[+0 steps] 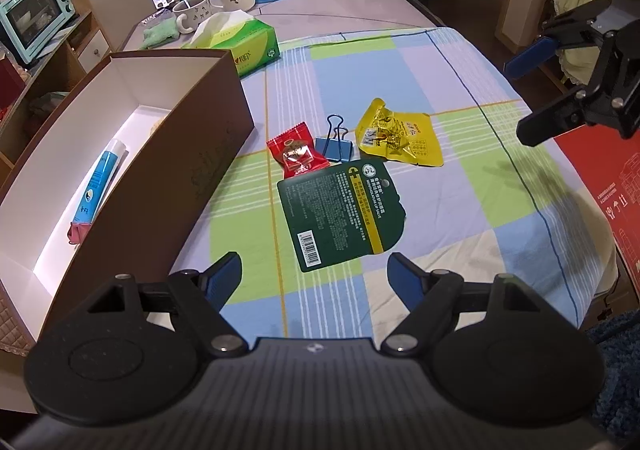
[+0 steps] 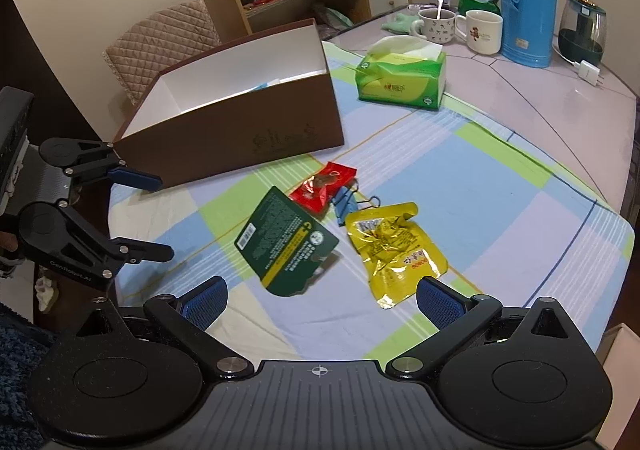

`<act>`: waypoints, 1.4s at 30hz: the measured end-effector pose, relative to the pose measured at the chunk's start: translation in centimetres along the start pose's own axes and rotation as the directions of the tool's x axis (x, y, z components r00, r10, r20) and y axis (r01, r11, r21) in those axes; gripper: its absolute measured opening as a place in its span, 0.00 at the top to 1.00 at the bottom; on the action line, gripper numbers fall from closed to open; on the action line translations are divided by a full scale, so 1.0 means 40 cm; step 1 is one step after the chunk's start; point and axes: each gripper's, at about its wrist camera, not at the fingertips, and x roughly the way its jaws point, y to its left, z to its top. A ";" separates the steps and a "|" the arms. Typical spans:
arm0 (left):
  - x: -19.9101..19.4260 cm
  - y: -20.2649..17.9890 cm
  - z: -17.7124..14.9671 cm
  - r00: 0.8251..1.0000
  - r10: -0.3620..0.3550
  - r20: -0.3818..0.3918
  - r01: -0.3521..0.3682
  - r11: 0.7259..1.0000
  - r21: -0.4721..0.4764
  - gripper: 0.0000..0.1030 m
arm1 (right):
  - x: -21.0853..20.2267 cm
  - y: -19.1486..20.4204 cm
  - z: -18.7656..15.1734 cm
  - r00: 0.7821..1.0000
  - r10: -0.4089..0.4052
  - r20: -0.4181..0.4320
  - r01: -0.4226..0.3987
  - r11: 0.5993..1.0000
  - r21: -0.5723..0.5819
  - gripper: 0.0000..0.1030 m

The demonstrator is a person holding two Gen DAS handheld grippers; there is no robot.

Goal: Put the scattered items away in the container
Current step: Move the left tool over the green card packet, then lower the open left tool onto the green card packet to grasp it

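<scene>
Both the left hand-held gripper [image 1: 314,274] and the right hand-held gripper [image 2: 322,300] hover wide and empty. Ahead on the worktop cluster a green card [image 1: 340,210], red sachet [image 1: 294,154], binder clip [image 1: 335,144] and yellow pouch [image 1: 400,134], beside the box [image 1: 160,154], where a tube [image 1: 98,180] lies.

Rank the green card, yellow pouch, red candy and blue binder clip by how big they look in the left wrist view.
1. green card, though it lies nearest the camera
2. yellow pouch
3. red candy
4. blue binder clip
</scene>
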 end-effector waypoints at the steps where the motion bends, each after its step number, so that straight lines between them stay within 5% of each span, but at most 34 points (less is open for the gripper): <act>1: 0.004 0.001 0.001 1.000 -0.001 -0.003 0.001 1.000 -0.002 0.25 | 0.003 -0.004 0.001 1.000 -0.002 -0.002 0.002 1.000 0.001 0.00; 25: 0.233 0.037 0.040 0.993 -0.079 -0.090 0.074 0.996 -0.058 0.23 | 0.116 -0.139 0.008 0.994 -0.027 -0.106 0.039 0.993 0.108 0.00; 39: 0.339 0.105 0.048 0.972 -0.226 -0.063 0.210 0.959 -0.190 0.23 | 0.162 -0.222 0.018 0.989 -0.036 -0.145 0.065 0.978 0.200 0.00; 40: 0.339 0.105 0.049 0.972 -0.228 -0.056 0.215 0.959 -0.187 0.24 | 0.165 -0.226 0.018 0.988 -0.036 -0.147 0.066 0.976 0.206 0.00; 42: 0.333 0.106 0.051 0.962 -0.271 -0.037 0.260 0.948 -0.184 0.54 | 0.171 -0.232 0.018 0.988 -0.036 -0.151 0.068 0.974 0.216 0.00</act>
